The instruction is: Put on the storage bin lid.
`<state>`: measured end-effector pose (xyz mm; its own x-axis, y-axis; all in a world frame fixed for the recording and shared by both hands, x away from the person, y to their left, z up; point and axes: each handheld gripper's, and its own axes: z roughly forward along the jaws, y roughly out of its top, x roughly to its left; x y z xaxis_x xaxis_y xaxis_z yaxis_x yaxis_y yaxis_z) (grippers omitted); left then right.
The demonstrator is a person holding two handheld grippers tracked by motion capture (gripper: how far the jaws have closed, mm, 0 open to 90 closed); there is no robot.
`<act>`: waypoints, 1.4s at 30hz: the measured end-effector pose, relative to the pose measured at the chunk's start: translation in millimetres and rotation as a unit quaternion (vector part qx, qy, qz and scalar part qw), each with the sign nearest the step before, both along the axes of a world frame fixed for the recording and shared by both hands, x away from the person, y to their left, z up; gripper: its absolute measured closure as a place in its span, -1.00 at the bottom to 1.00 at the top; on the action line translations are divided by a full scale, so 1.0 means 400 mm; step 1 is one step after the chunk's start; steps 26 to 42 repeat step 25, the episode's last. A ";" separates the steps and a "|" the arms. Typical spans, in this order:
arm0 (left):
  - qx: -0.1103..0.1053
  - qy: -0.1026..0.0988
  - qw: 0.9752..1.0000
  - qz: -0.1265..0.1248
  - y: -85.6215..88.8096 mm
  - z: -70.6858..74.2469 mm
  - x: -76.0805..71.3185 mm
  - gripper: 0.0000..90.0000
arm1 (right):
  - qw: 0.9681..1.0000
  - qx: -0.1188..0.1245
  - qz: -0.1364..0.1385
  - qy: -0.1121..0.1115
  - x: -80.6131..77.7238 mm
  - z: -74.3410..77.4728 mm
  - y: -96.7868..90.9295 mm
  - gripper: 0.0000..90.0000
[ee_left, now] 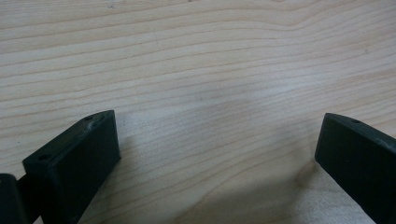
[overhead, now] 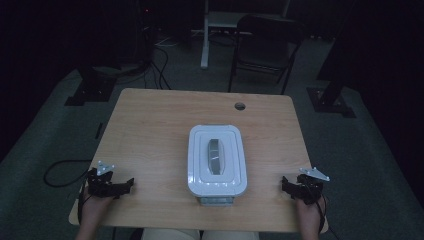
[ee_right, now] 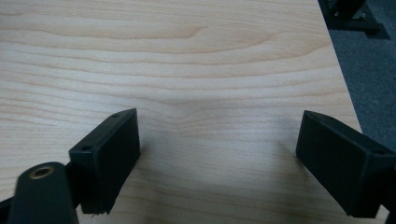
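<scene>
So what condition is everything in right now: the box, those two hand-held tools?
White box: lid on, closed, grey handle lying flat on top, standing on the table.
Left gripper: fingers spread open, holding nothing, near the table.
Right gripper: fingers spread open, holding nothing.
Chair: unfolded, unoccupied.

- the table (overhead: 150,130) is seen to be made of pale wood, with long wavy grain lines and a smooth, faintly satin finish.
- the box (overhead: 217,159) is made of white plastic, smooth and slightly glossy; a grey, duller handle (overhead: 216,156) is set into its lid.
- the left gripper (ee_left: 217,140) is fitted with black jaws of matt plastic, with small scuffs shown at one upper edge.
- the right gripper (ee_right: 217,135) is built of the same matt black plastic; a brass-coloured metal insert is seen in a rounded part at the lower left.
- the floor (overhead: 60,115) is covered in dull grey-green carpet, rough in look.
- the chair (overhead: 265,40) is framed in dark metal tube.
</scene>
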<state>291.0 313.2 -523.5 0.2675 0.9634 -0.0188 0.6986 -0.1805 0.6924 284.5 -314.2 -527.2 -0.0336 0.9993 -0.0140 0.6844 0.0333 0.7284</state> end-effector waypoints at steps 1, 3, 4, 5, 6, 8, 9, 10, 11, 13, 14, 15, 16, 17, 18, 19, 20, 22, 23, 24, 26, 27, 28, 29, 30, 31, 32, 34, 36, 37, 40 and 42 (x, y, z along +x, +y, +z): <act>0.002 0.000 1.000 0.005 0.000 0.000 0.001 -0.99 | 1.000 0.005 -0.002 0.002 0.000 0.000 -0.002 -0.71; 0.013 0.002 1.000 0.026 0.002 -0.001 0.005 -0.99 | 1.000 0.013 -0.003 0.005 0.001 -0.001 -0.004 -0.72; 0.016 0.002 0.999 0.028 0.003 -0.001 0.007 -0.99 | 1.000 0.013 -0.003 0.005 0.001 -0.001 -0.004 -0.72; 0.016 0.002 0.999 0.029 0.004 -0.001 0.008 -0.99 | 1.000 0.014 -0.002 0.006 0.001 -0.001 -0.004 -0.73; 0.016 0.002 0.999 0.028 0.004 -0.001 0.009 -0.99 | 1.000 0.014 -0.002 0.006 0.001 -0.001 -0.004 -0.73; 0.016 0.003 0.999 0.027 0.005 -0.001 0.010 -0.99 | 1.000 0.014 -0.001 0.006 0.002 -0.001 -0.004 -0.73; 0.017 0.003 0.999 0.027 0.005 -0.001 0.011 -0.99 | 1.000 0.014 0.000 0.006 0.002 -0.001 -0.004 -0.73; 0.016 0.003 1.000 0.026 0.006 -0.001 0.012 -0.99 | 1.000 0.014 -0.001 0.006 0.003 -0.001 -0.004 -0.74; 0.017 0.003 1.000 0.025 0.007 -0.001 0.013 -0.99 | 1.000 0.014 -0.001 0.006 0.004 -0.001 -0.004 -0.74; 0.017 0.003 1.000 0.023 0.007 -0.001 0.013 -0.99 | 1.000 0.014 -0.001 0.006 0.006 -0.001 -0.004 -0.74; 0.017 0.002 1.000 0.024 0.007 -0.001 0.013 -0.99 | 1.000 0.014 -0.001 0.006 0.006 -0.002 -0.004 -0.74; 0.017 0.002 1.000 0.024 0.007 -0.001 0.013 -0.99 | 1.000 0.014 0.000 0.006 0.006 -0.002 -0.004 -0.74; 0.016 0.002 1.000 0.024 0.007 -0.001 0.013 -0.99 | 1.000 0.014 0.000 0.006 0.007 -0.002 -0.004 -0.74; 0.016 0.002 1.000 0.024 0.007 -0.001 0.013 -0.99 | 1.000 0.014 0.000 0.006 0.007 -0.002 -0.004 -0.73; 0.016 0.002 1.000 0.024 0.007 -0.001 0.013 -0.99 | 1.000 0.014 0.000 0.006 0.007 -0.002 -0.004 -0.74; 0.016 0.002 1.000 0.024 0.007 -0.001 0.013 -0.99 | 1.000 0.013 0.001 0.005 0.008 -0.002 -0.004 -0.73; 0.016 0.002 1.000 0.024 0.007 -0.001 0.013 -0.99 | 1.000 0.013 0.001 0.005 0.008 -0.002 -0.004 -0.73; 0.016 0.002 1.000 0.024 0.007 -0.001 0.013 -0.99 | 1.000 0.013 0.000 0.006 0.008 -0.002 -0.004 -0.73; 0.017 0.002 1.000 0.024 0.007 -0.001 0.013 -0.99 | 1.000 0.013 0.000 0.006 0.008 -0.002 -0.004 -0.73; 0.016 0.002 1.000 0.024 0.007 -0.001 0.013 -0.99 | 1.000 0.013 0.000 0.006 0.008 -0.002 -0.004 -0.73; 0.016 0.002 1.000 0.024 0.007 -0.001 0.013 -0.99 | 1.000 0.013 0.000 0.006 0.008 -0.002 -0.004 -0.73; 0.016 0.002 1.000 0.024 0.007 -0.001 0.013 -0.99 | 1.000 0.013 0.000 0.006 0.008 -0.002 -0.004 -0.73; 0.016 0.002 1.000 0.024 0.007 -0.001 0.013 -0.99 | 1.000 0.013 0.000 0.006 0.008 -0.002 -0.004 -0.73; 0.016 0.002 1.000 0.024 0.007 -0.001 0.013 -0.99 | 1.000 0.013 0.000 0.006 0.008 -0.002 -0.004 -0.73; 0.016 0.002 1.000 0.024 0.007 -0.001 0.013 -0.99 | 1.000 0.013 0.000 0.006 0.008 -0.002 -0.004 -0.73; 0.016 0.002 1.000 0.024 0.007 -0.001 0.013 -0.99 | 1.000 0.013 0.000 0.006 0.008 -0.002 -0.004 -0.73; 0.016 0.002 1.000 0.024 0.007 -0.001 0.013 -0.99 | 1.000 0.013 0.000 0.006 0.008 -0.002 -0.004 -0.73; 0.016 0.002 1.000 0.024 0.007 -0.001 0.013 -0.99 | 1.000 0.013 0.000 0.006 0.008 -0.002 -0.004 -0.73; 0.016 0.002 1.000 0.024 0.007 -0.001 0.013 -0.99 | 1.000 0.013 0.000 0.006 0.008 -0.002 -0.004 -0.73; 0.016 0.002 1.000 0.024 0.007 -0.001 0.013 -0.99 | 1.000 0.013 0.000 0.006 0.008 -0.002 -0.004 -0.73; 0.016 0.002 1.000 0.024 0.007 -0.001 0.013 -0.99 | 1.000 0.013 0.000 0.006 0.008 -0.002 -0.004 -0.73; 0.016 0.002 1.000 0.024 0.007 -0.001 0.013 -0.99 | 1.000 0.013 0.000 0.006 0.008 -0.002 -0.004 -0.73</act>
